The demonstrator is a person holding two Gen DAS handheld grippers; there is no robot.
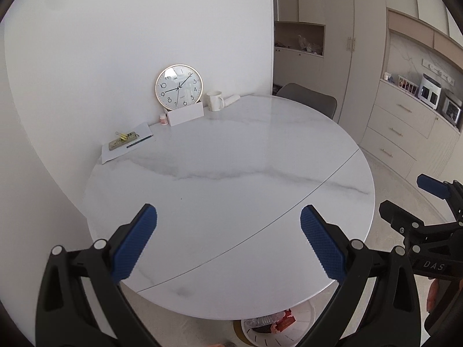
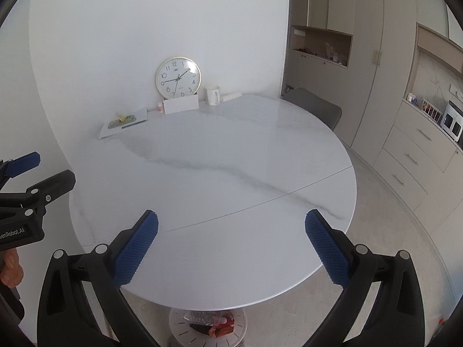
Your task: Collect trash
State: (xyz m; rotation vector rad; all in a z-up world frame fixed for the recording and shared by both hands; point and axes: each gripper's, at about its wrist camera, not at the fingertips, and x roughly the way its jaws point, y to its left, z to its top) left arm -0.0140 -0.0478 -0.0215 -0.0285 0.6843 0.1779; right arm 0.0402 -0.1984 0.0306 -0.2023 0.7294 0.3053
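Trash (image 1: 273, 322) shows in the left wrist view only as a crumpled heap in a white bin (image 1: 306, 315) on the floor, under the near edge of the round marble table (image 1: 231, 173). It lies below and slightly right of the left gripper (image 1: 228, 241), whose blue pads stand wide apart with nothing between them. I make out a red wrapper, clear crinkled plastic and something dark (no long axis worth naming).

In the right wrist view the same trash (image 2: 212, 322) sits in the bin (image 2: 179, 326) below and a little left of the right gripper (image 2: 231, 245), also spread wide and empty. The tabletop carries no litter I can see, so I judge collecting nearly done; neither hand looks clearly nearer.
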